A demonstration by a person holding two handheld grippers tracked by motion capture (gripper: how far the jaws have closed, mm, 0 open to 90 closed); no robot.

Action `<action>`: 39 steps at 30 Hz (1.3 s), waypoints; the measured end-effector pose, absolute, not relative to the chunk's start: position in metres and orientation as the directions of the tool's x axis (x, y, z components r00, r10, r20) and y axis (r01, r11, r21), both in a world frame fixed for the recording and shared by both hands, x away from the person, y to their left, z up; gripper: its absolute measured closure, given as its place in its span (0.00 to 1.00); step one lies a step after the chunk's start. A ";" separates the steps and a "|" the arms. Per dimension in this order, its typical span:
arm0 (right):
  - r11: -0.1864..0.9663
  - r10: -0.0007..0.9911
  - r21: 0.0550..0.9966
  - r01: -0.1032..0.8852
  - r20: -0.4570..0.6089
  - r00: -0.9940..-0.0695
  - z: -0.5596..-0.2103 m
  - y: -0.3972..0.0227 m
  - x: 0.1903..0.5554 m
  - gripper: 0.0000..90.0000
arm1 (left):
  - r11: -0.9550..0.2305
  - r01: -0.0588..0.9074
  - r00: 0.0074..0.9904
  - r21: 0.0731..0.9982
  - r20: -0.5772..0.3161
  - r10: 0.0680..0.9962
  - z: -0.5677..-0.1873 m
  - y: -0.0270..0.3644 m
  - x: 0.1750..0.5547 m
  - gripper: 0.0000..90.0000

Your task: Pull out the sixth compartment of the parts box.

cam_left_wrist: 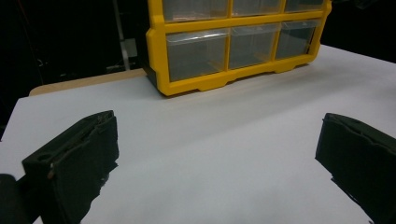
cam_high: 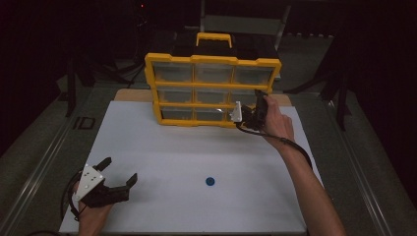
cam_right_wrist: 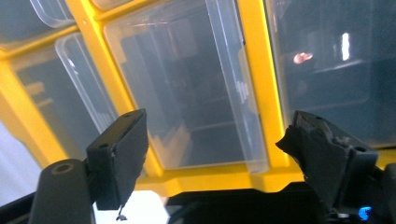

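A yellow organizer cabinet point(cam_high: 212, 60) with clear plastic drawers stands upright at the far middle of the white table point(cam_high: 187, 147). My right gripper point(cam_high: 247, 109) is up against its lower right corner. In the right gripper view the jaws point(cam_right_wrist: 215, 135) stand open on either side of one clear drawer point(cam_right_wrist: 187, 88), close to its front, with the yellow frame point(cam_right_wrist: 261, 93) around it. My left gripper point(cam_high: 119, 170) rests low at the near left of the table, open with nothing between its fingers. In the left gripper view it point(cam_left_wrist: 217, 140) faces the cabinet point(cam_left_wrist: 159, 60) across bare table.
A small blue disc point(cam_high: 210, 181) lies on the table near the front middle. Behind the cabinet sits a black case with a yellow handle point(cam_high: 214, 39). Metal rails run along both sides of the table, and the surroundings are dark.
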State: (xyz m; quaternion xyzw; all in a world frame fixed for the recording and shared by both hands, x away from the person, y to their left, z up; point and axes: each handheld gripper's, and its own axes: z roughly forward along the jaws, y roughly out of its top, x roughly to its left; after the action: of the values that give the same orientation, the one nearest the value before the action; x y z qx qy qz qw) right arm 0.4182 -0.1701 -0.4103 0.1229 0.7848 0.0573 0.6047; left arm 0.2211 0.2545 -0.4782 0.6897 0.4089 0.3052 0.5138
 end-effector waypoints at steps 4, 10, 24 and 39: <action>0.977 0.204 0.182 0.115 -0.953 -0.223 -0.411 -0.167 0.419 0.24 | -0.139 0.249 0.480 0.958 0.002 0.877 -0.478 0.254 0.221 0.00; 0.989 0.114 0.096 0.111 -0.980 -0.164 -0.412 -0.161 0.422 0.26 | -0.139 0.250 0.479 0.958 0.002 0.878 -0.478 0.255 0.221 0.00; 0.992 0.052 0.043 0.121 -0.996 -0.072 -0.415 -0.159 0.432 0.31 | -0.142 0.251 0.477 0.958 0.005 0.879 -0.478 0.254 0.221 0.00; 0.995 0.004 0.004 0.097 -1.000 -0.001 -0.420 -0.159 0.437 0.43 | -0.148 0.253 0.476 0.956 0.010 0.879 -0.478 0.254 0.221 0.00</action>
State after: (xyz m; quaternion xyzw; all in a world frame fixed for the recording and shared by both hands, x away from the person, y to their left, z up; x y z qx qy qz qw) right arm 0.4373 -0.1588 -0.4195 0.0359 0.7067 -0.0330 0.7058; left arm 0.2215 0.2544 -0.4784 0.6923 0.4087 0.3079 0.5088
